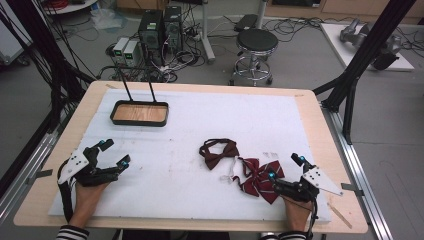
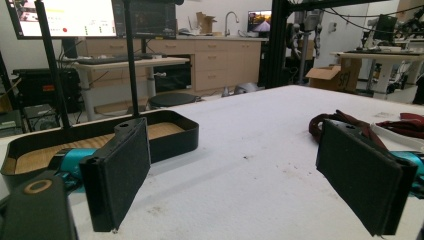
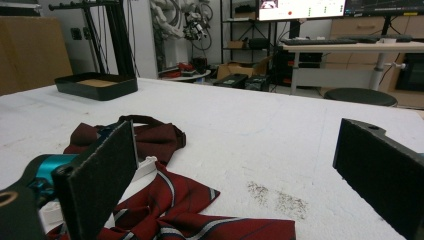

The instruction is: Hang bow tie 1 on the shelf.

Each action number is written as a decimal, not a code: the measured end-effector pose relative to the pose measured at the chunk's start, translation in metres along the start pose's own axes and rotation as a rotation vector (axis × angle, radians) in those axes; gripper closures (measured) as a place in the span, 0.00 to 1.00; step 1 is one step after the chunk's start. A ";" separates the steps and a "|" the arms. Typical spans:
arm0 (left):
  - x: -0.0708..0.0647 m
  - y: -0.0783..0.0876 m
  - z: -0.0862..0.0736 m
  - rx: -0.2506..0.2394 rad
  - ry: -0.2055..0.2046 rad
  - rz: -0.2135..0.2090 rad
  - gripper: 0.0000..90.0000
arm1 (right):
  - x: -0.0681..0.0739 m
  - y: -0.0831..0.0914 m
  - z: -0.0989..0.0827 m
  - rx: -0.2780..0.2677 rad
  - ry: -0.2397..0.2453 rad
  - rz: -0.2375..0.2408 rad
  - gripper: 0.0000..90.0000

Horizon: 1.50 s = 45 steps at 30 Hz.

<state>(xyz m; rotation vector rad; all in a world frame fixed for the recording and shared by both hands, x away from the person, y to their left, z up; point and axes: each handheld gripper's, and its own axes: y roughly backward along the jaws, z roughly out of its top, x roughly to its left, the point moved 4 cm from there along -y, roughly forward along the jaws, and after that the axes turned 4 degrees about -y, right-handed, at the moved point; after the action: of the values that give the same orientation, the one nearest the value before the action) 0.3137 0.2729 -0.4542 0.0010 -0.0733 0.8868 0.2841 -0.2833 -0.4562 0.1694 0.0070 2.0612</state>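
The striped bow tie (image 1: 259,176) lies flat on the white mat (image 1: 190,125) at the near right, a red cloth bow with thin pale and dark stripes, its four pointed lobes fanned out from a tight centre knot and a white band trailing off its left side. The right gripper (image 1: 286,167), held in the person's hand at the near edge, sits just beside this bow tie, one jaw over the bow's right lobe; whether it touches the cloth cannot be told. Its jaws stand wide apart with nothing between them, and in the right gripper view the pads (image 3: 102,177) look like flat black rectangles with a rough, felt-like face, the striped cloth (image 3: 185,212) spread just below the left one. Left of the striped bow tie and a little farther back lies a plain bow tie (image 1: 219,152), darker brown-red, smooth, with a thin dark strap looped behind it; the two nearly touch. Well to the left of the striped bow tie, the left gripper (image 1: 115,152) rests on the mat, jaws likewise spread and empty. Far behind and left of the striped bow tie stands a shallow black tray (image 1: 139,120) with rounded corners, a wood-grain floor and two thin upright rods.
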 end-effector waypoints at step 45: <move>0.000 -0.001 0.000 0.007 -0.004 0.004 0.16 | 0.010 -0.005 0.034 0.211 0.124 0.135 0.03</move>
<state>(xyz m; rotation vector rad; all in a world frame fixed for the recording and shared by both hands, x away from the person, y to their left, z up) 0.3142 0.2724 -0.4542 0.0092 -0.0740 0.8913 0.2883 -0.2739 -0.4221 0.1755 0.2973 2.2012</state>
